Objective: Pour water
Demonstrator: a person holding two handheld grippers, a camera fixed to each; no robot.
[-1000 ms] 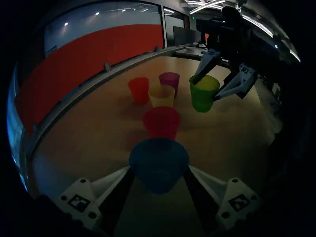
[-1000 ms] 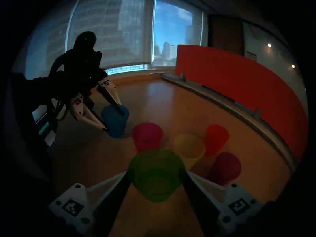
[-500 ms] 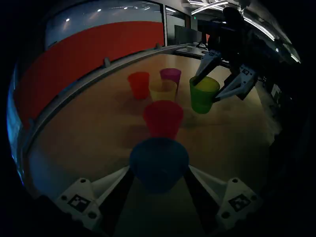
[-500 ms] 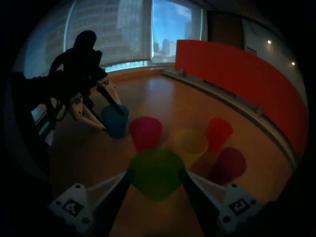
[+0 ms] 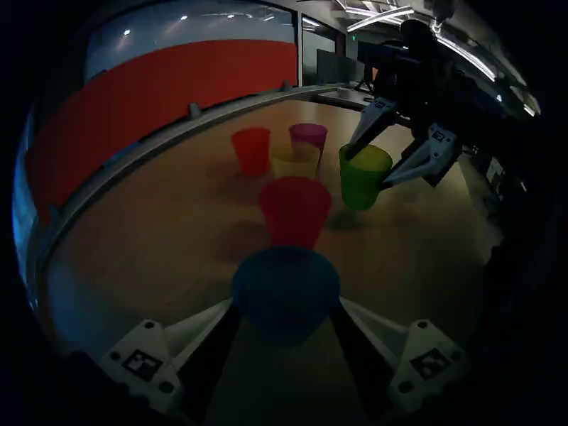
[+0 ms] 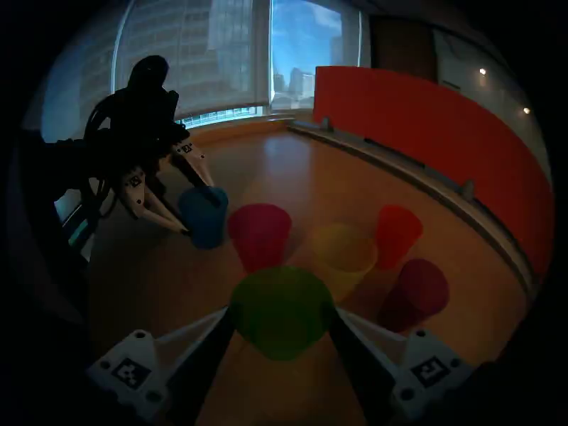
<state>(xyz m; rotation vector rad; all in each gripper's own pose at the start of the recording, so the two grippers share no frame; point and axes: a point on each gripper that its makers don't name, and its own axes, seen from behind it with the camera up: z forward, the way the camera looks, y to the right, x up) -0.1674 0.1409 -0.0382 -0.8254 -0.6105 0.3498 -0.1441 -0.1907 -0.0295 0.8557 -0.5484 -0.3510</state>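
Observation:
My left gripper (image 5: 286, 304) is shut on a blue cup (image 5: 286, 284), which stands upright between its fingers. In the right gripper view the same blue cup (image 6: 204, 216) sits low over the wooden table, held by the left gripper (image 6: 201, 211). My right gripper (image 6: 282, 312) is shut on a green cup (image 6: 281, 323). The left gripper view has the green cup (image 5: 363, 177) a little above the table with its shadow beneath, held by the right gripper (image 5: 367, 170). Whether either cup holds water is too dark to tell.
Between the two held cups stand a crimson cup (image 5: 295, 209), a yellow cup (image 5: 295, 162), an orange-red cup (image 5: 250, 149) and a purple cup (image 5: 308, 136). A red wall panel (image 5: 142, 92) runs along the table's far edge. A person's dark outline (image 6: 135, 135) is behind the left gripper.
The green cup has risen slightly off the table in my right gripper, and I see less of its inside. The blue cup and the left gripper have barely moved.

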